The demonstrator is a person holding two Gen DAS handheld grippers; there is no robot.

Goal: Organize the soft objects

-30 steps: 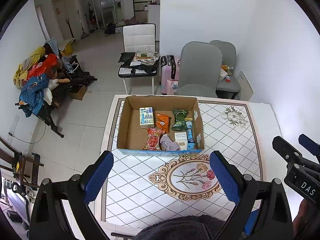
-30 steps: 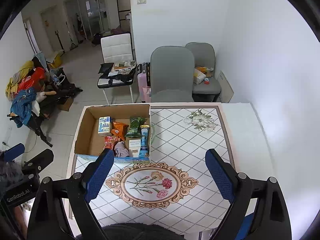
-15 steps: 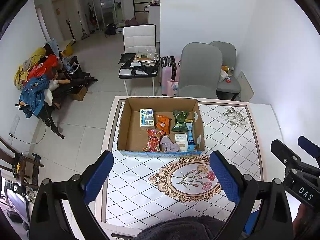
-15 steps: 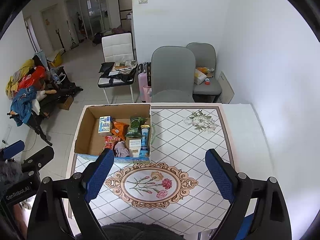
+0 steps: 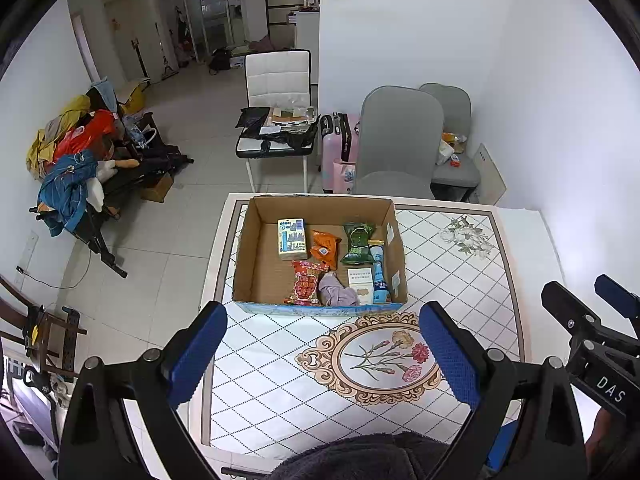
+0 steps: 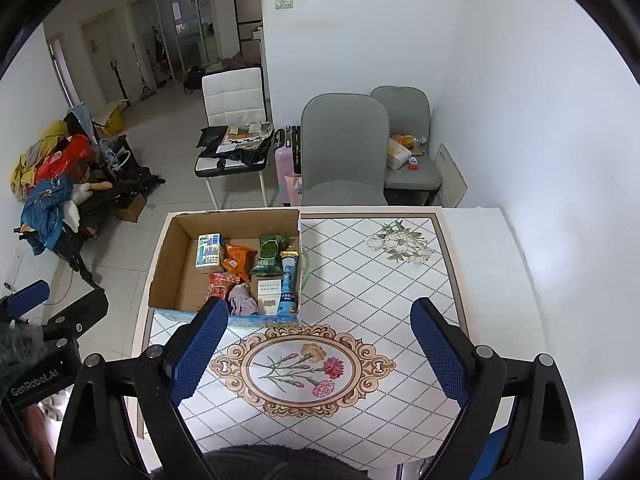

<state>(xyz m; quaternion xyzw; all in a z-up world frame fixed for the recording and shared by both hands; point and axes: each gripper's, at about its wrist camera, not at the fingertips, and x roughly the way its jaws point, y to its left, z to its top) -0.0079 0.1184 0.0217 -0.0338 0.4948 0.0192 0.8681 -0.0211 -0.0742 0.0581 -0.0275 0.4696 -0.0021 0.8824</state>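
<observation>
An open cardboard box (image 5: pixel 248 248) (image 6: pixel 168 256) stands on the tiled table (image 5: pixel 280 364) (image 6: pixel 384 280). In it lie a tissue pack (image 5: pixel 292 239), an orange packet (image 5: pixel 325 244), a green packet (image 5: pixel 358 242), a red packet (image 5: pixel 306 288), a crumpled lilac cloth (image 5: pixel 338 290) (image 6: pixel 242 300), a white box (image 5: pixel 360 280) and a blue tube (image 5: pixel 380 276). My left gripper (image 5: pixel 322 354) is open and empty, held high in front of the box. My right gripper (image 6: pixel 318 352) is open and empty, above the table's flower medallion (image 6: pixel 298 368).
Two grey chairs (image 5: pixel 394 148) stand behind the table against the white wall. A pink suitcase (image 5: pixel 338 148) and a white chair (image 5: pixel 278 120) loaded with items stand on the floor behind. A clothes pile (image 5: pixel 72 156) lies at left.
Both grippers have drawn back and up slightly, so the box sits a little higher and smaller in both views. Jaws stay open.
</observation>
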